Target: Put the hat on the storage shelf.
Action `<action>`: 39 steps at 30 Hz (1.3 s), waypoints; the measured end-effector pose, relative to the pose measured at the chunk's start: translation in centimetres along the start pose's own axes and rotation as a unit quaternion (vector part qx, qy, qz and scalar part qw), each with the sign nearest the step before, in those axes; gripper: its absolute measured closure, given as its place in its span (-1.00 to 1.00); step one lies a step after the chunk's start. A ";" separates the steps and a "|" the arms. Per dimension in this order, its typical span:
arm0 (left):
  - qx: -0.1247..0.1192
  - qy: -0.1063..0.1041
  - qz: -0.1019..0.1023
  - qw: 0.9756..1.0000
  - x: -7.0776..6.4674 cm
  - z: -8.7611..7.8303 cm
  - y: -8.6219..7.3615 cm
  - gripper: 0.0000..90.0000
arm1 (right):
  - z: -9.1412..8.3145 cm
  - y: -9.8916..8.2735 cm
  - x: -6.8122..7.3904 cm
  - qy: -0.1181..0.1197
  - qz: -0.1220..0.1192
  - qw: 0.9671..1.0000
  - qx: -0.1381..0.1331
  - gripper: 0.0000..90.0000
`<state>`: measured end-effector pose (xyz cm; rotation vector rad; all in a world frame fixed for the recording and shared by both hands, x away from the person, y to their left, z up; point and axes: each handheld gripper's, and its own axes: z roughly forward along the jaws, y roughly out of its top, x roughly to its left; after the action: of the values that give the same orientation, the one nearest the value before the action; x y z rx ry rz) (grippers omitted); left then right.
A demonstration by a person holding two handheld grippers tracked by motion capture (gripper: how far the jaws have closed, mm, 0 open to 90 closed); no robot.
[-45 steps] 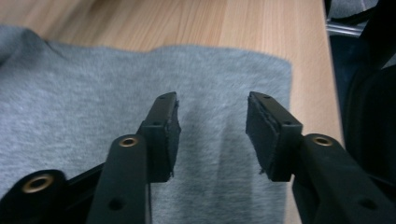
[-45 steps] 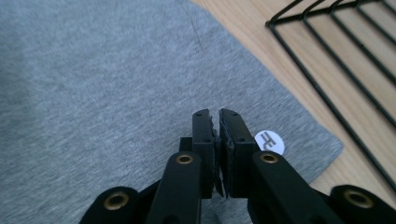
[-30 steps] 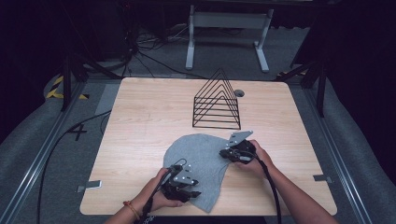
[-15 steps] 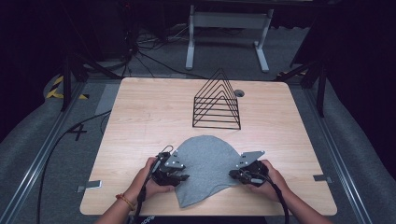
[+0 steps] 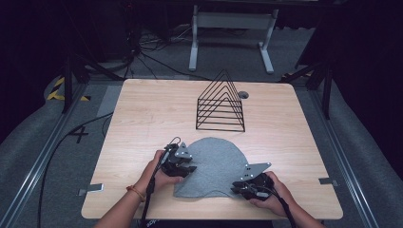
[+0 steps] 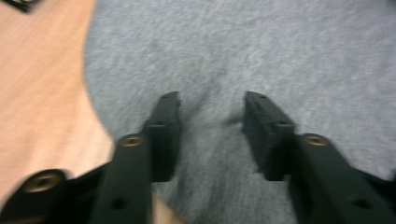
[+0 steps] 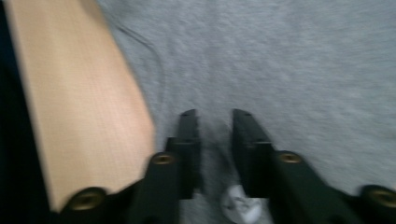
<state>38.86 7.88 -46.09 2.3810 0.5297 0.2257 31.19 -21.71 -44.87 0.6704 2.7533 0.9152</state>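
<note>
Nearest, the right gripper [image 5: 240, 188] sits at the lower right edge of the grey cloth [image 5: 216, 164], jaws narrow with a small gap over the fabric — likely set to pinch that hem. Further in, the left gripper [image 5: 188, 168] rests on the cloth's left edge, jaws wider apart. Beyond, the black wire rack [image 5: 221, 103] stands clear on the table [image 5: 142, 118].

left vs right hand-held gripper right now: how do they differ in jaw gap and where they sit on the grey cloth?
Jaw gap: the left hand-held gripper stands wide open; the right hand-held gripper shows a narrower gap.
Placement: the left hand-held gripper sits at the grey cloth's left edge, farther up the table; the right hand-held gripper sits at its lower right corner, nearer the person.
Shared: both point inward over the cloth, jaws apart.
</note>
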 end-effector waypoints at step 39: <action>-0.041 0.018 -0.101 0.994 2.4 -0.5 -1.9 0.80 | 1.7 1.6 -7.7 -0.065 0.101 0.992 -0.024 0.88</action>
<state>40.32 10.48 -46.93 2.2285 0.7586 0.1959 39.07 -23.23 -45.21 0.9774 2.5761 0.9381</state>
